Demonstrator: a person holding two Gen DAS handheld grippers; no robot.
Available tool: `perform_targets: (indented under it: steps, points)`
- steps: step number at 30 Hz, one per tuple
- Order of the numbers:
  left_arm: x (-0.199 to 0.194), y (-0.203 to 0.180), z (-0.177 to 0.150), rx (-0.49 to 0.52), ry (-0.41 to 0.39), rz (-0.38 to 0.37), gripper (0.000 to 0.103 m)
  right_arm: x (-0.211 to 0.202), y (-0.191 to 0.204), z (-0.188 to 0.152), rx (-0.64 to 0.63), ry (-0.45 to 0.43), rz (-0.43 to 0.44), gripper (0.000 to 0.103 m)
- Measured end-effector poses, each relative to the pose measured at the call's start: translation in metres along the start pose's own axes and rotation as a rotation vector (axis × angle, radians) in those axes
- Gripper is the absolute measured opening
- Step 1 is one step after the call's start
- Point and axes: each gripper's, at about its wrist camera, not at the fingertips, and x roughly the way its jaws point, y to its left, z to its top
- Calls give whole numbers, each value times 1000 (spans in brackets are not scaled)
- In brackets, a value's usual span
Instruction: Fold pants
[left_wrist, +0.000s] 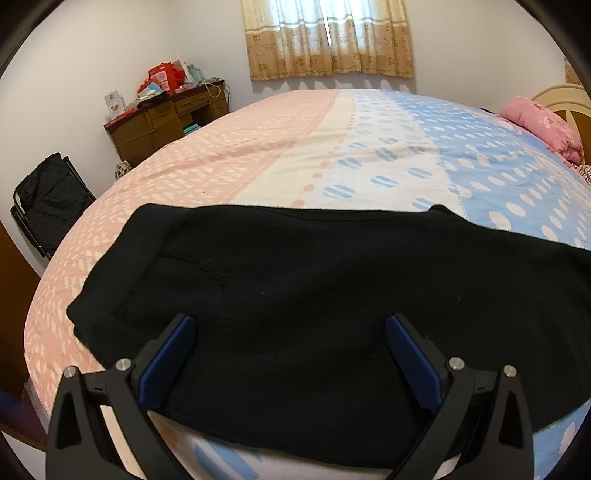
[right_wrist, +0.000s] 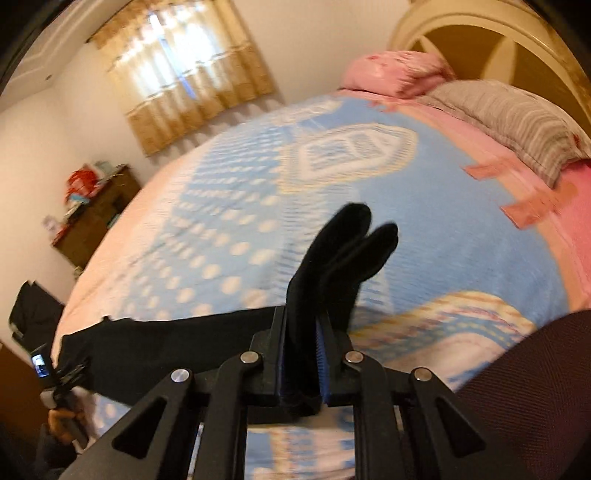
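Note:
Black pants (left_wrist: 295, 295) lie flat across the near edge of the bed, waistband end to the left. My left gripper (left_wrist: 290, 328) is open, its blue pads just above the near part of the pants, touching nothing that I can tell. My right gripper (right_wrist: 303, 325) is shut on the leg end of the pants (right_wrist: 343, 251), which stands up between the fingers in two folded layers. From there the pants stretch left along the bed edge (right_wrist: 166, 339). The left gripper shows at the far left of the right wrist view (right_wrist: 48, 373).
The bed (left_wrist: 369, 155) has a pink, white and blue dotted cover. A pink pillow (left_wrist: 543, 125) and a striped grey one (right_wrist: 517, 122) lie by the headboard. A wooden desk (left_wrist: 166, 122) with clutter and a black bag on a chair (left_wrist: 51, 199) stand by the left wall.

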Motion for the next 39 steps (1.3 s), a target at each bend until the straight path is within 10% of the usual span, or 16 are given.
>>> perform_targets:
  steps: [9,15,18,20,27,28,31,39]
  points:
    - [-1,3,1,6,7,-27,103,42,165,-35,-247,144,297,14]
    - [-1,5,1,18,1,-46,103,111,253,-93,-456,205,247,15]
    - [-1,4,0,22,-5,-44,103,135,270,-119,-529,192,197,23]
    - [-1,5,0,23,-8,-45,103,140,270,-128,-511,181,221,59]
    - [0,6,0,24,-10,-54,103,84,250,-98,-357,14,506,62]
    - [1,5,0,23,-10,-51,103,75,241,-91,-345,-28,521,61]
    - [1,4,1,18,-10,-41,103,87,231,-75,-340,-32,358,2]
    - [1,3,0,20,-15,-39,103,191,251,-90,-260,106,237,1]
